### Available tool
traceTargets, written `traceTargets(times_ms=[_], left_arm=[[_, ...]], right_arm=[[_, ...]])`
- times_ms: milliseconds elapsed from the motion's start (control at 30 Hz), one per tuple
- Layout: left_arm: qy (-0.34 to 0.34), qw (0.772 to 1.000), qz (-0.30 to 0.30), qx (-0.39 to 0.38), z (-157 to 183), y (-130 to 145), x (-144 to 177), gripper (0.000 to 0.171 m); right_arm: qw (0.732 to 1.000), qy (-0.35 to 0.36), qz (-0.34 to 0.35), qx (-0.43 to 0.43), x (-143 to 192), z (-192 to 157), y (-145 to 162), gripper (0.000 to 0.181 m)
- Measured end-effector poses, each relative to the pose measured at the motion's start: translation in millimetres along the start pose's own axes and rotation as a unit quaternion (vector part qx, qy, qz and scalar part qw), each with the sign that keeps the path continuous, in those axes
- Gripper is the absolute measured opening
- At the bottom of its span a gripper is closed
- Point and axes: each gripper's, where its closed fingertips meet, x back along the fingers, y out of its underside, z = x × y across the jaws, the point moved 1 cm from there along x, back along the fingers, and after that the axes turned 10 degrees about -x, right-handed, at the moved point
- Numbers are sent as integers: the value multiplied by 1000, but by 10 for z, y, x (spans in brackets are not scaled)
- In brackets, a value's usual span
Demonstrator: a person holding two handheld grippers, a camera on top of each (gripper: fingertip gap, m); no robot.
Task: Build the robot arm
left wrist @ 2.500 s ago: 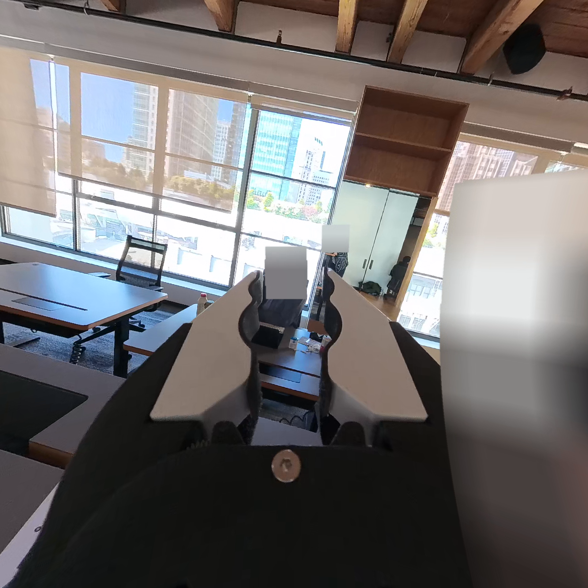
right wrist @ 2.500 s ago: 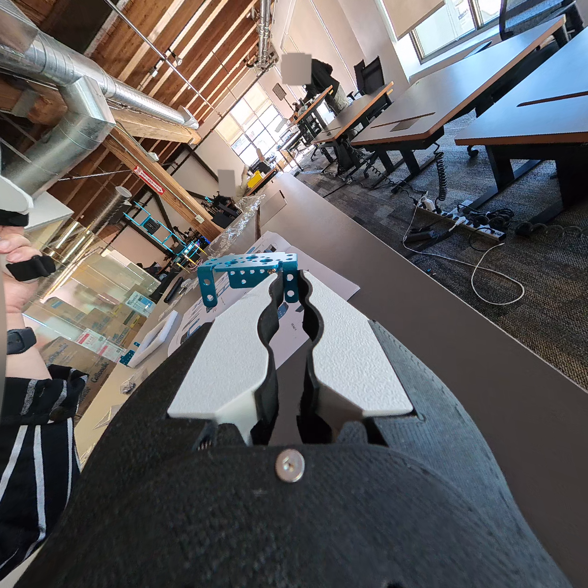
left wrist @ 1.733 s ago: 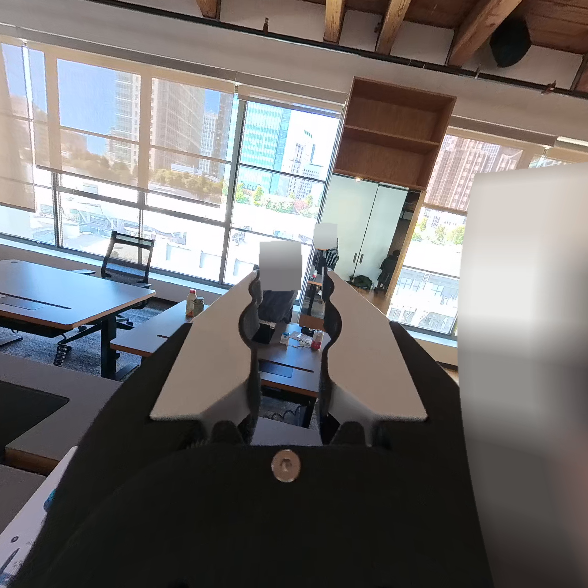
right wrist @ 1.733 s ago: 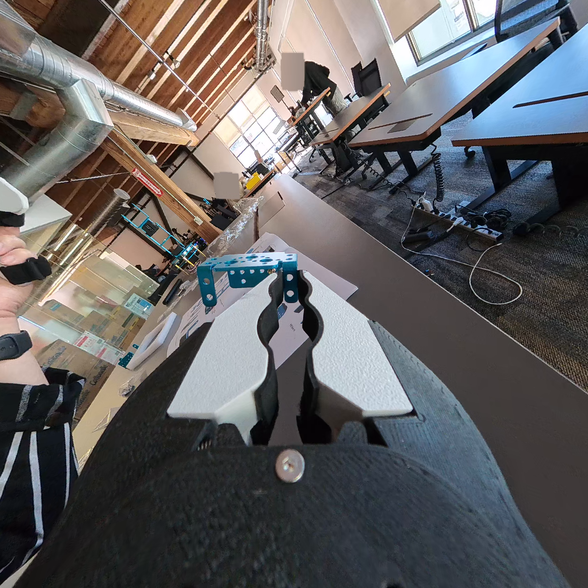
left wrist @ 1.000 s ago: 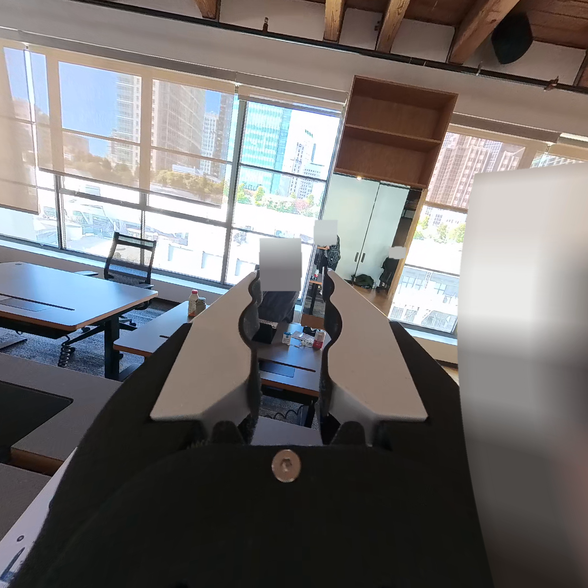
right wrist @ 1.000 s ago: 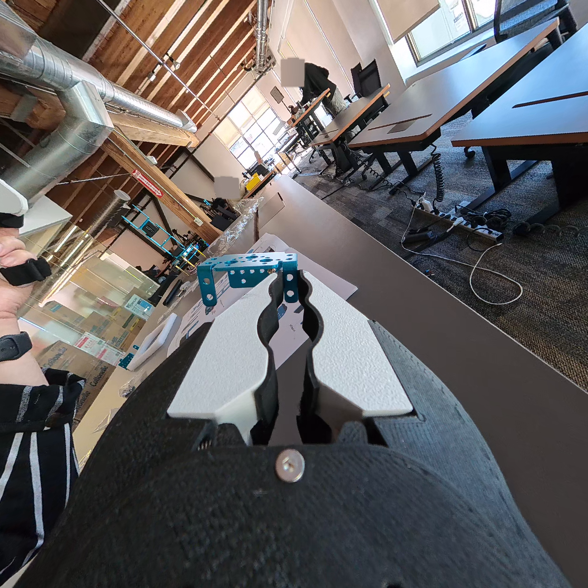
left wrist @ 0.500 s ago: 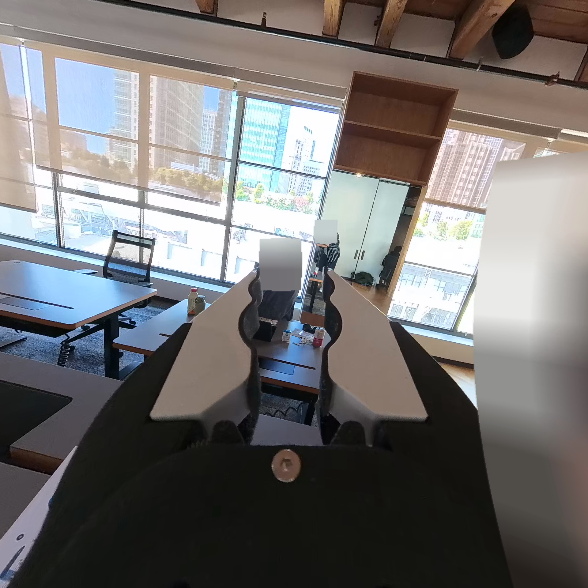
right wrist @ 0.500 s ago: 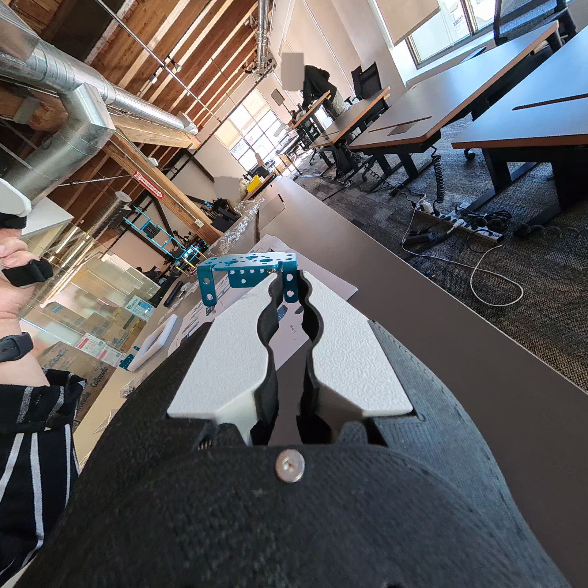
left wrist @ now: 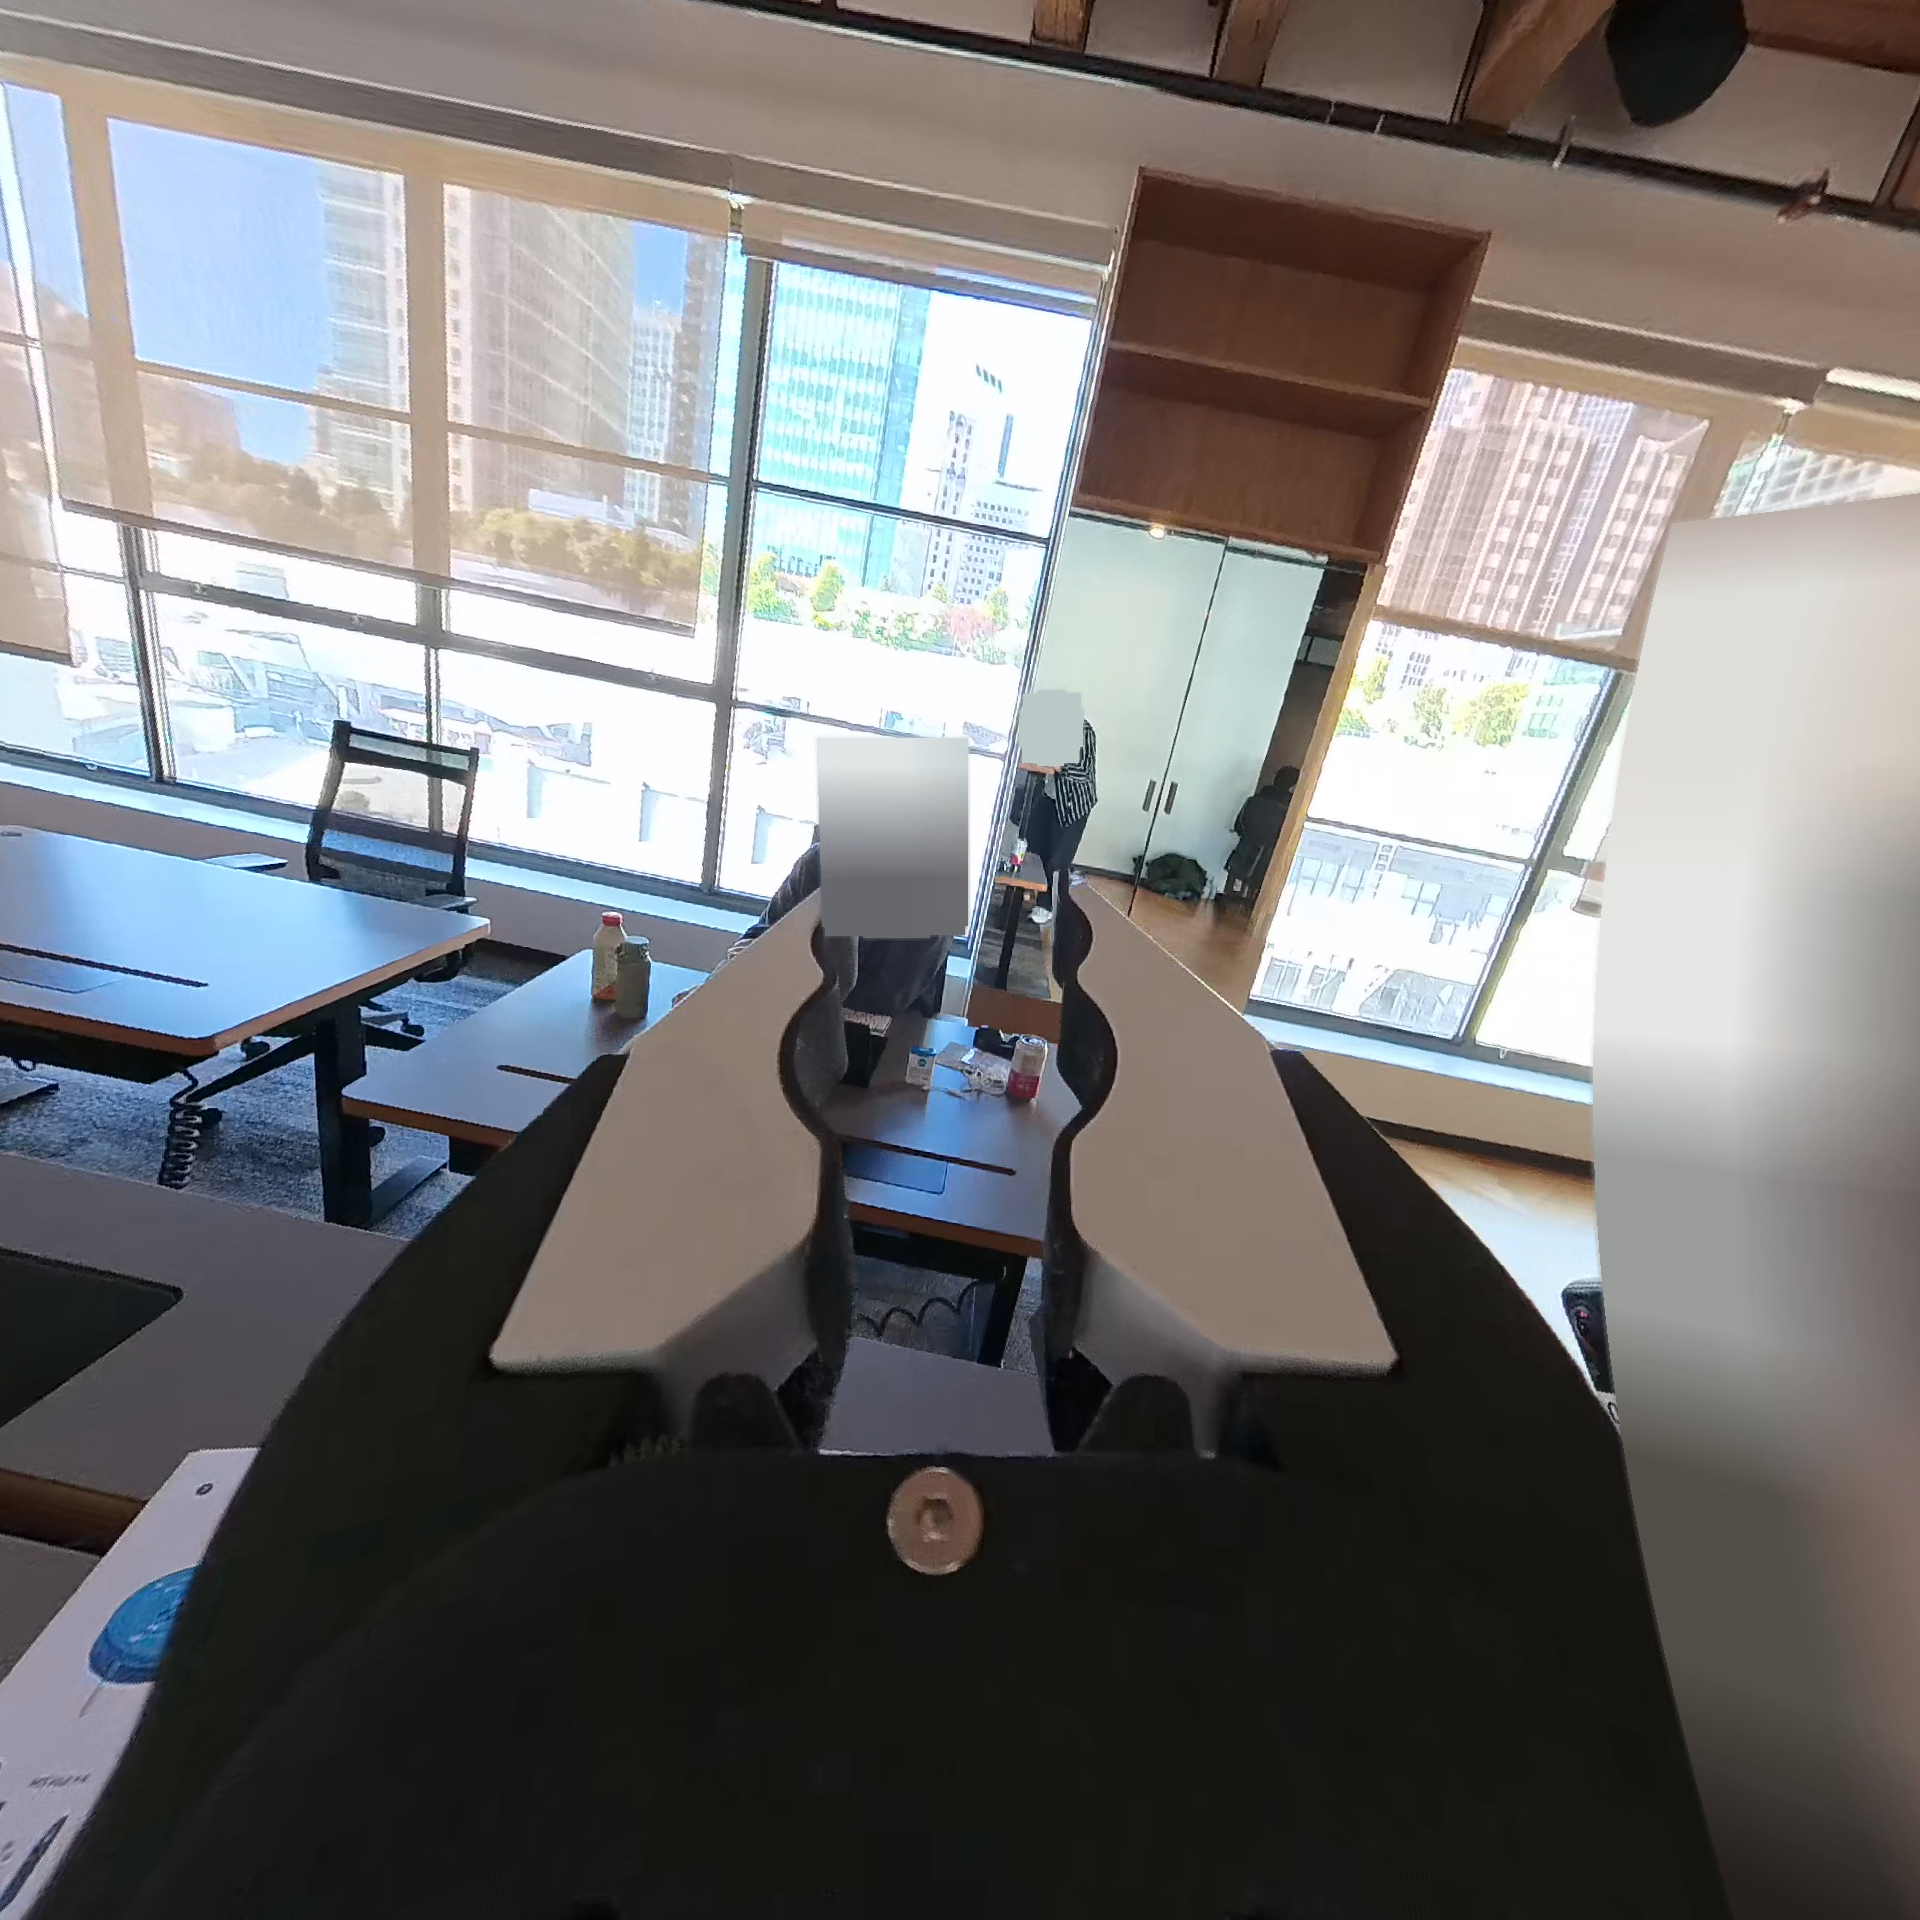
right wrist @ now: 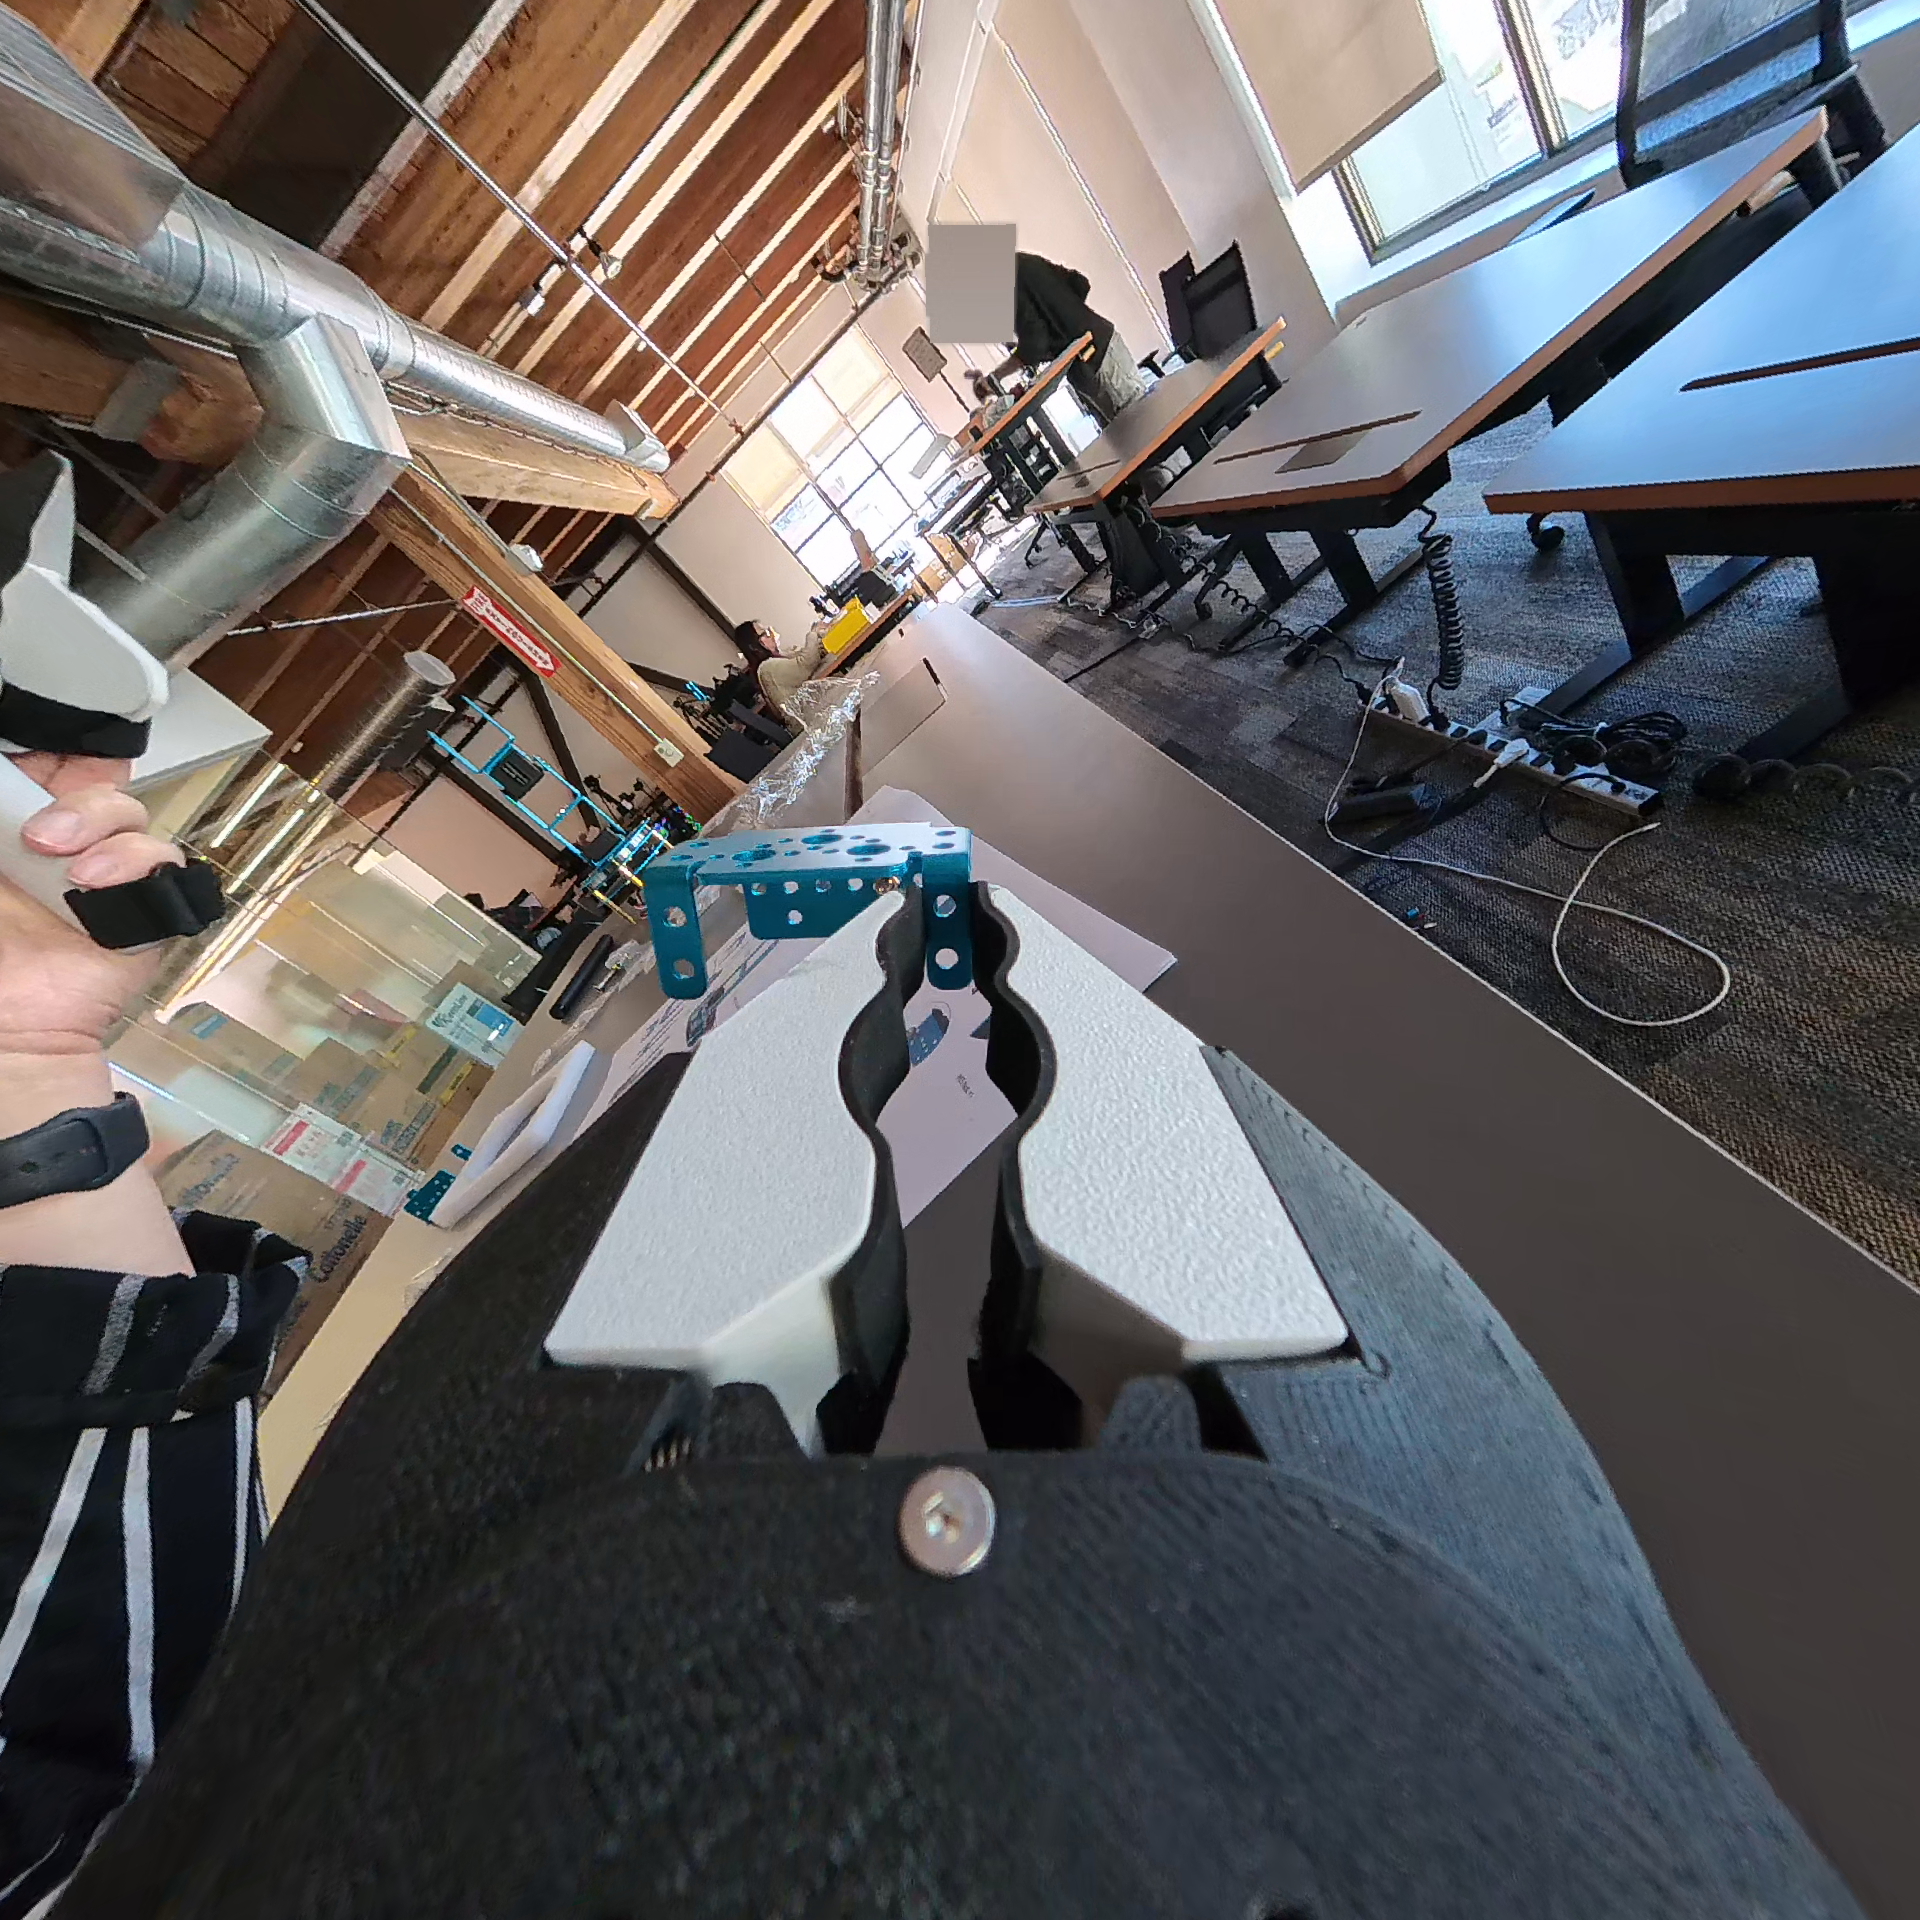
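Blue anodised metal, drilled all over with holes and bent into a U-shaped bracket (right wrist: 821,883), sits clamped between the tips of my right tool (right wrist: 948,935); the white fingers (right wrist: 748,1164) pinch one downturned leg of it, and the rest of the bracket sticks out to the left, in the air above the brown worktop (right wrist: 1403,1091). Under it on that worktop lies a white printed sheet (right wrist: 1081,940), and farther left a white foam tray (right wrist: 520,1127) with a small blue plate (right wrist: 428,1197) at its near end. At the left edge of that view my left hand (right wrist: 62,935), in a striped dark sleeve (right wrist: 114,1455) with a black wrist band (right wrist: 68,1148), grips the other handle.

My left tool (left wrist: 940,914) is raised and points across the room with its jaws apart and nothing between them. Below it, at the lower left corner, shows the corner of a white sheet with a blue round print (left wrist: 135,1642). Beyond the fingertips stands a dark desk with an orange edge (left wrist: 935,1195) carrying a red can (left wrist: 1025,1067) and two bottles (left wrist: 620,961), where a person in dark clothes (left wrist: 894,977) sits. Farther back are a black mesh office chair (left wrist: 390,821), tall windows (left wrist: 416,520) and a wooden shelf unit (left wrist: 1268,384).
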Motion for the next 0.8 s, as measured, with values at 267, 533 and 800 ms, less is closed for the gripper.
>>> traceTargets(times_ms=[267, 533, 800], left_arm=[[18, 1000, -11, 6, 170, 152, -138, 35], [38, 999, -37, -9, 383, 330, -276, 35], [37, 998, -39, -16, 405, 328, -278, 36]], right_arm=[[1000, 13, 11, -1, 22, 33, -32, 7], [1000, 7, 10, -5, 26, 29, -36, 7], [1000, 5, 10, -5, 28, 24, -35, 7]])
